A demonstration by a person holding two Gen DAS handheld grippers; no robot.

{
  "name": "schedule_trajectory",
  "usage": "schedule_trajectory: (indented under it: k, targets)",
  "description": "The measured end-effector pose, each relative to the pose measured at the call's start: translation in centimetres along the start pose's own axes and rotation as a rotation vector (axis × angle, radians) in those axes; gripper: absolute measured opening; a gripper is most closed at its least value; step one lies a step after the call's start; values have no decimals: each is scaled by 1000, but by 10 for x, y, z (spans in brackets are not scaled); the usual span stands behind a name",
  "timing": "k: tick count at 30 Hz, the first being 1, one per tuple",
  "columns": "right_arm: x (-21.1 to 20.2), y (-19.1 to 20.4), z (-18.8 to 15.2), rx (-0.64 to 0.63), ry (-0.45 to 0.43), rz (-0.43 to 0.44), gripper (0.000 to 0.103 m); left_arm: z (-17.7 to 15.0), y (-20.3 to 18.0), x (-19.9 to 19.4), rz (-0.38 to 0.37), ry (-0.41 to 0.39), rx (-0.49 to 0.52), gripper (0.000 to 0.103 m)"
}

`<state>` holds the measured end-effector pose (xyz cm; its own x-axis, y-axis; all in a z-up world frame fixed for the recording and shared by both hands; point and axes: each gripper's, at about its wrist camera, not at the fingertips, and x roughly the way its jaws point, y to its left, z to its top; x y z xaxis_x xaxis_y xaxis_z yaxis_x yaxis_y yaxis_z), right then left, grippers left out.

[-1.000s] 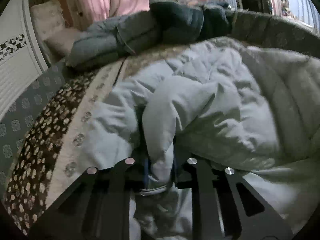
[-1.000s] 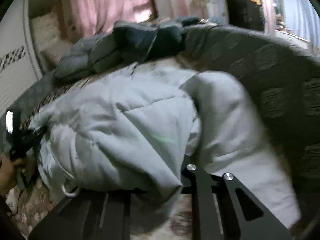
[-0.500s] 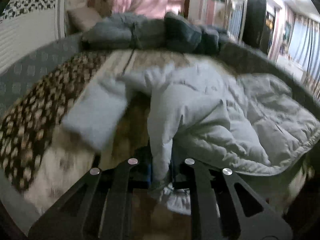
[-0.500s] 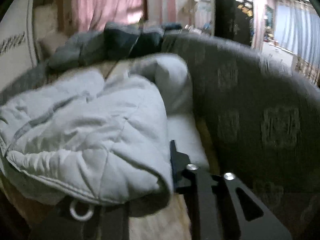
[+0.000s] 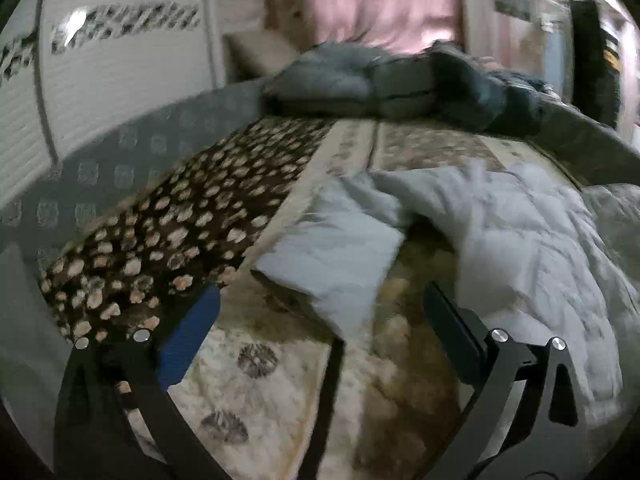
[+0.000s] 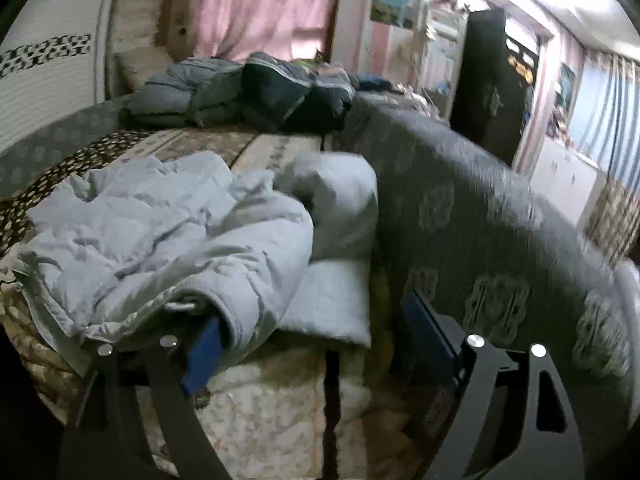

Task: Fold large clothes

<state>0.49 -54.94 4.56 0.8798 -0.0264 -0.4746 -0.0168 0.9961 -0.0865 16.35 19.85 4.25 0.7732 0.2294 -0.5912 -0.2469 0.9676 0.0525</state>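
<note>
A pale puffy jacket is lying spread over a bed whose cover is showing a cream patch with leaf prints near the cameras, a dark brown panel with pale spots toward the left, and grey patterned borders running along both long sides. One sleeve is stretching out flat toward the left gripper, its cuff end resting on the cream cloth. In the right wrist view the jacket's body is bunching up in soft folds, with a hem edge curling over just above the right gripper's blue-padded finger (whether it is touching that pad is hard to tell).

The left gripper is opening wide, with only the bed cover between its jaws; the sleeve is lying just ahead of them. The right gripper is also opening, and nothing is being pinched between its fingers.

At the far end of the bed a heap of grey and dark blue clothes is sitting against the headboard side. Behind it pink curtains are glowing with daylight. A white ribbed cabinet door with a dark patterned band is standing to the left, and a tall black cabinet and blue striped curtains are filling the right side of the room (much of it is blurred).
</note>
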Motion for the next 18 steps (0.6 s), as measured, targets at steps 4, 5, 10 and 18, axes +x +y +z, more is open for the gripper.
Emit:
schedule_trajectory:
  k: [4, 5, 10, 18]
  targets:
    - [-15, -12, -10, 63, -36, 172, 85, 11, 13, 50, -46, 75, -163, 100]
    - [-19, -18, -13, 94, -42, 275, 85, 9, 11, 60, -25, 77, -143, 100]
    - [-21, -45, 3, 146, -82, 197, 102, 14, 2, 112, -5, 123, -74, 100]
    - [103, -39, 4, 190, 154, -9, 101, 2, 2, 209, 50, 302, -104, 95]
